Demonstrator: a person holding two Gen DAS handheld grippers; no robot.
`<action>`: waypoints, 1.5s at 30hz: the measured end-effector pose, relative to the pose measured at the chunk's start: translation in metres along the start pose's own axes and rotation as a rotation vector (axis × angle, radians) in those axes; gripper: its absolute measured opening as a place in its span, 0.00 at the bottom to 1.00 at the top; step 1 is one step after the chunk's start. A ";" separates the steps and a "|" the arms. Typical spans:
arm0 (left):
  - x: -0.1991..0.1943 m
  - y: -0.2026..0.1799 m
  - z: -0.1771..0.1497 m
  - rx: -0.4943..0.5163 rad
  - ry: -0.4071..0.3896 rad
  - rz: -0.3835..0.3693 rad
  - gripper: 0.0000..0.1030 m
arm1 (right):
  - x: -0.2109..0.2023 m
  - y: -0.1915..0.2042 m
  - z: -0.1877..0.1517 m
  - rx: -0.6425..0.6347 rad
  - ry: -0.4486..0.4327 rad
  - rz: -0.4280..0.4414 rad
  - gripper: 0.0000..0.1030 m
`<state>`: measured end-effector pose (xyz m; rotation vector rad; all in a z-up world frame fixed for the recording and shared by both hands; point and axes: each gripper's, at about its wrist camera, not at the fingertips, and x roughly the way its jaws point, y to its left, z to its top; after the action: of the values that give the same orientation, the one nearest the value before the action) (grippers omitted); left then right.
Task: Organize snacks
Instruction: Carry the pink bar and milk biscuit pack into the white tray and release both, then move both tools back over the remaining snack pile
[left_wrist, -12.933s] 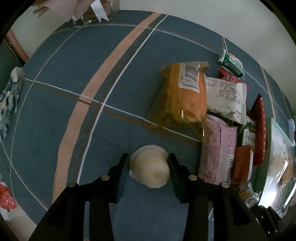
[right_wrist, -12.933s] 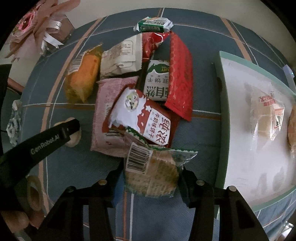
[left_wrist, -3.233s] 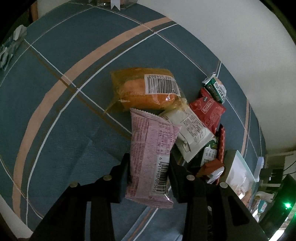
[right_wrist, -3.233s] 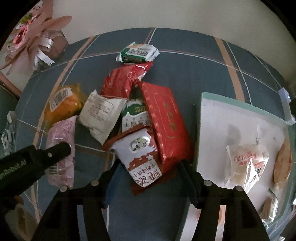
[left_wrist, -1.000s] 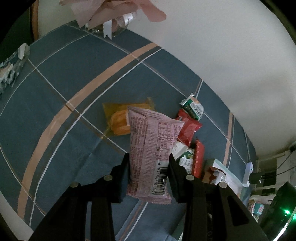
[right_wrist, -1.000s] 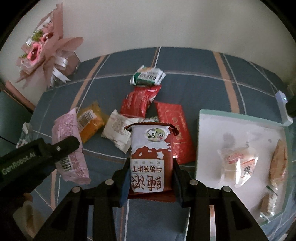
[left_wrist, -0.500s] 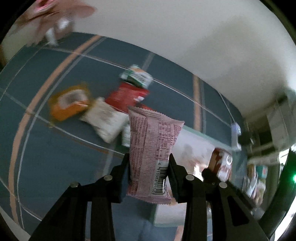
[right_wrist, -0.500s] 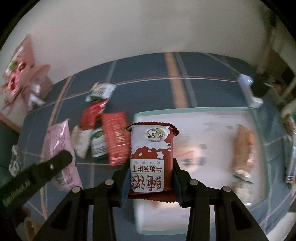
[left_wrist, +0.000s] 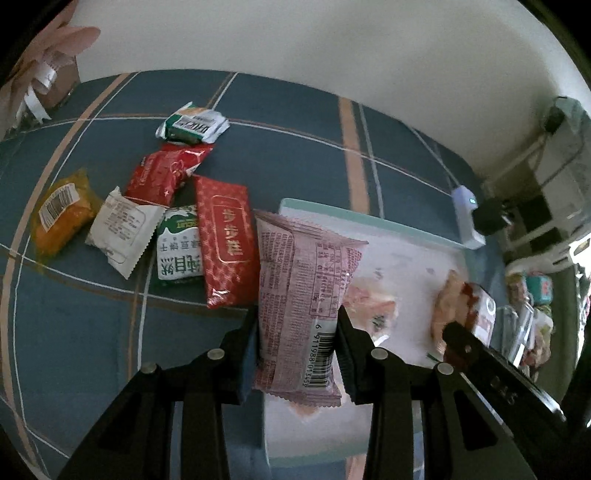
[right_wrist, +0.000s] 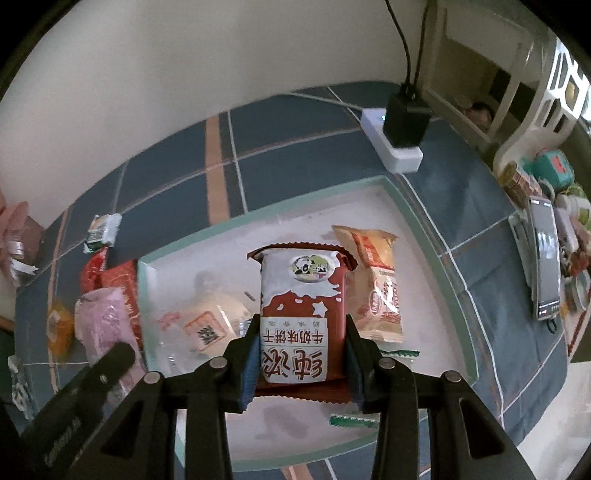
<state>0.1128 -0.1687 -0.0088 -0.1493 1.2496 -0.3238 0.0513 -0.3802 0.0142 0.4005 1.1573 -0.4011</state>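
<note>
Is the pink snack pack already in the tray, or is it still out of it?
Out of it. The left gripper holds the pink snack pack shut between its fingers, lifted near the tray's left edge; it does not lie inside.

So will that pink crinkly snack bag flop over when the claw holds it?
Probably not much: the pink crinkly plastic snack bag stands upright above the left claw, looking puffed and light. Its shiny wrapper might slip if loosely squeezed.

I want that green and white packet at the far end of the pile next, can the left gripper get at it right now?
Probably not yet: the left gripper is shut on the pink packet, so its fingers are occupied. The green and white packet itself lies uncovered on the tablecloth.
</note>
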 end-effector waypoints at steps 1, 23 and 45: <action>0.003 0.002 0.001 -0.003 -0.001 0.002 0.38 | 0.003 0.000 -0.001 0.002 0.008 0.002 0.40; 0.029 -0.045 -0.014 0.121 0.038 -0.056 0.60 | 0.023 -0.019 0.000 0.036 0.073 -0.022 0.44; -0.020 0.014 0.000 0.009 -0.050 0.299 0.97 | 0.001 -0.007 -0.001 -0.021 0.022 -0.081 1.00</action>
<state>0.1096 -0.1495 0.0051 0.0372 1.2010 -0.0666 0.0477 -0.3857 0.0128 0.3410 1.2009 -0.4560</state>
